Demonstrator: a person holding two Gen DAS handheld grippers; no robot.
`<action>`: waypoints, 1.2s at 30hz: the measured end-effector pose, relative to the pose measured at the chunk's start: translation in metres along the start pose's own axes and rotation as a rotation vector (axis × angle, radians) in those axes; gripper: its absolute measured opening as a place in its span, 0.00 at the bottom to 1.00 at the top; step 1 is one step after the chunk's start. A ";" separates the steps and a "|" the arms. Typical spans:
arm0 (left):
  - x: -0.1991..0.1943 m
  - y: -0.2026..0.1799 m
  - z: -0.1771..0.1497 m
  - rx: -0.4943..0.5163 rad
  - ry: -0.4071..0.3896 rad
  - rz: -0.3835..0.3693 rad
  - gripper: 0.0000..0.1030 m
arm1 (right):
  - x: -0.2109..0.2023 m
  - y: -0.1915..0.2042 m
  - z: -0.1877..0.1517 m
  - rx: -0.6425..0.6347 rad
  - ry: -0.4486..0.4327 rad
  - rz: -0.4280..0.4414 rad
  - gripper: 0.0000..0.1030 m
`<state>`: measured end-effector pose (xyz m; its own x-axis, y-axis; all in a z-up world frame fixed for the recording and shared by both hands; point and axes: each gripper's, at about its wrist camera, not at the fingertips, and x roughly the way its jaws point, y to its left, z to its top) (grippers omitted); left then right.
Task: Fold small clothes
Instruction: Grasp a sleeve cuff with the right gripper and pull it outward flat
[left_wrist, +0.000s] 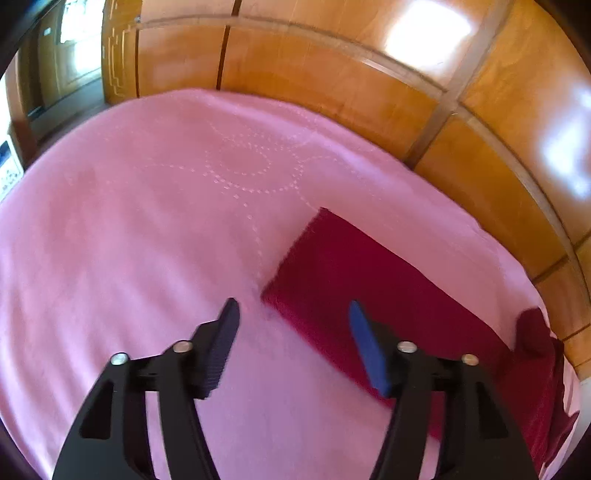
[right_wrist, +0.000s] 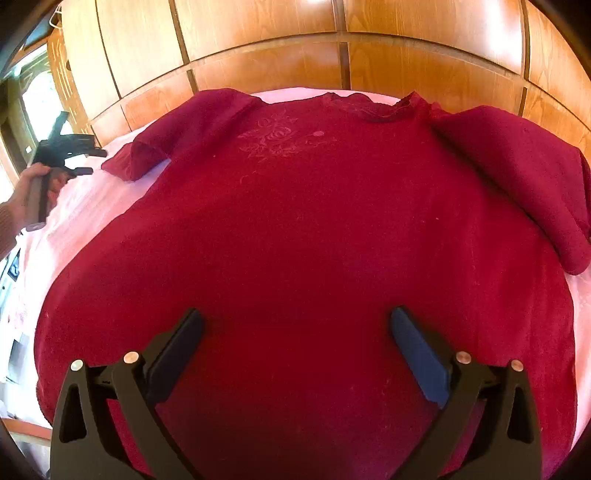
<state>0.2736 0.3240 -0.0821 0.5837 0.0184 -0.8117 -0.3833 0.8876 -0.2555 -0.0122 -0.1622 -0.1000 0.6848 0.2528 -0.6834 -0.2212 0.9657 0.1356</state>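
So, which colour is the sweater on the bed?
Dark red sweater, clearest in the right wrist view.

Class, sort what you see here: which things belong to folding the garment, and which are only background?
Belongs to the job:
red sweater
left gripper, open
right gripper, open
pink bedspread under it

Background:
wooden panelling

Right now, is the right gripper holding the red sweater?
No, the right gripper hangs open above the red sweater with nothing between its fingers.
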 end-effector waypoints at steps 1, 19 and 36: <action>0.006 0.002 0.004 -0.010 0.012 0.000 0.60 | 0.001 -0.001 0.000 -0.007 -0.001 0.005 0.98; -0.036 0.113 -0.015 -0.184 -0.104 0.275 0.06 | 0.002 0.001 0.000 -0.023 -0.023 -0.015 0.98; -0.129 -0.102 -0.167 0.196 -0.149 -0.183 0.62 | -0.043 -0.053 0.015 0.189 -0.054 0.091 0.83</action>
<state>0.1181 0.1540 -0.0383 0.7347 -0.0955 -0.6716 -0.1249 0.9541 -0.2723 -0.0195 -0.2230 -0.0669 0.7054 0.3373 -0.6234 -0.1533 0.9313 0.3305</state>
